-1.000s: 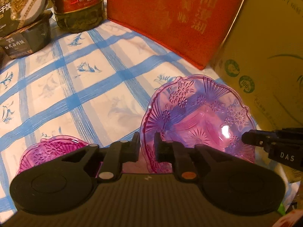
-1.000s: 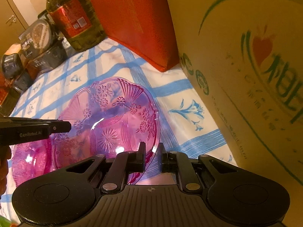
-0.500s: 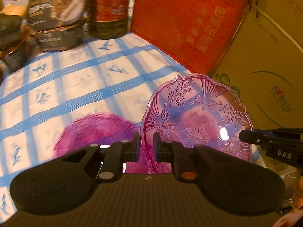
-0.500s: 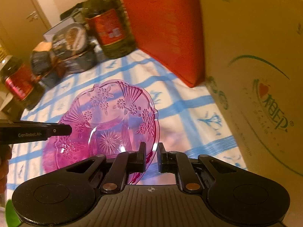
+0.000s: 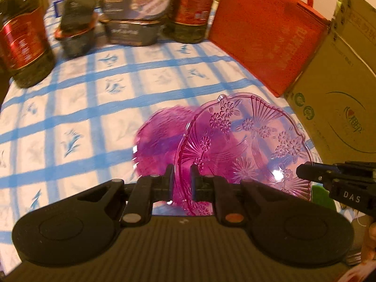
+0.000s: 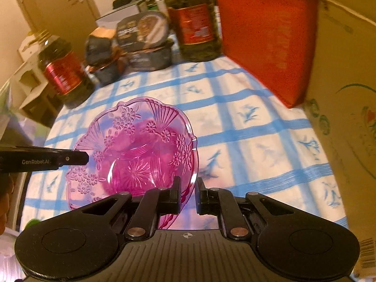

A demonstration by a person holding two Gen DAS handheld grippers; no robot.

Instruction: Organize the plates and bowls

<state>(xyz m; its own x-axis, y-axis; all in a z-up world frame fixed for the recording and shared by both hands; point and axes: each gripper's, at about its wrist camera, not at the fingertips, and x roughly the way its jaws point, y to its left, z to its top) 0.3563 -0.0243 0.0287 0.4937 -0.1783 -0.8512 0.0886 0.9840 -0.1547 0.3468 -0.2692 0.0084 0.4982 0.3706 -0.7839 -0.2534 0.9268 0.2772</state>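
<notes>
Fingers (image 5: 168,176) of both grippers pinch pink plate (image 5: 246,145) rim

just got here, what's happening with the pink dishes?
A person works two handheld grippers. The left gripper and right gripper each have their jaws shut on opposite edges of one pink plate, holding it tilted above the checked tablecloth. A second pink dish lies on the cloth beneath and behind it, blurred. Bottles, food tubs, a red bag and a cardboard box ring the work area.
</notes>
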